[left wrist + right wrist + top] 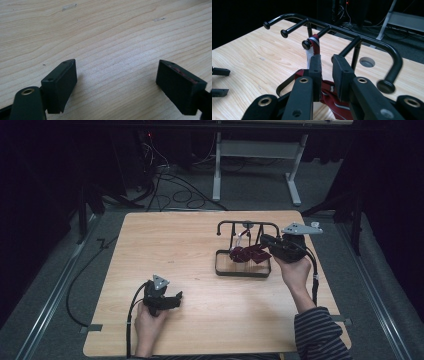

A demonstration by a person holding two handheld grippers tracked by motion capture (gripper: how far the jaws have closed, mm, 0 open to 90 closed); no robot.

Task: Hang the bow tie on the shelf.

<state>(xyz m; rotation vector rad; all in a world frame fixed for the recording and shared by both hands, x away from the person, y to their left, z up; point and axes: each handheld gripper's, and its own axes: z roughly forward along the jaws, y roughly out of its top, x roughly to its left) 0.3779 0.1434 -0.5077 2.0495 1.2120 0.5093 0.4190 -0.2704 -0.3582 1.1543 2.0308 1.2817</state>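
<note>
A black wire rack (248,224) with several knobbed pegs stands on its tray base (242,271) at the right of the wooden table. A dark red striped cloth (248,254) hangs by a white-and-red loop (315,42) from one peg and bunches over the base. My right gripper (263,241) reaches in from the rack's right side. In the right gripper view its jaws (326,60) stand a little apart just below that peg, pads not pressing, with the cloth (332,97) lying under them. My left gripper (177,299) rests near the front left, jaws wide apart (117,72) over bare wood.
A round cable hole (367,61) sits in the table behind the rack. Beyond the far table edge are a white desk frame (260,150) and floor cables (175,190). Bare wood stretches between the two grippers.
</note>
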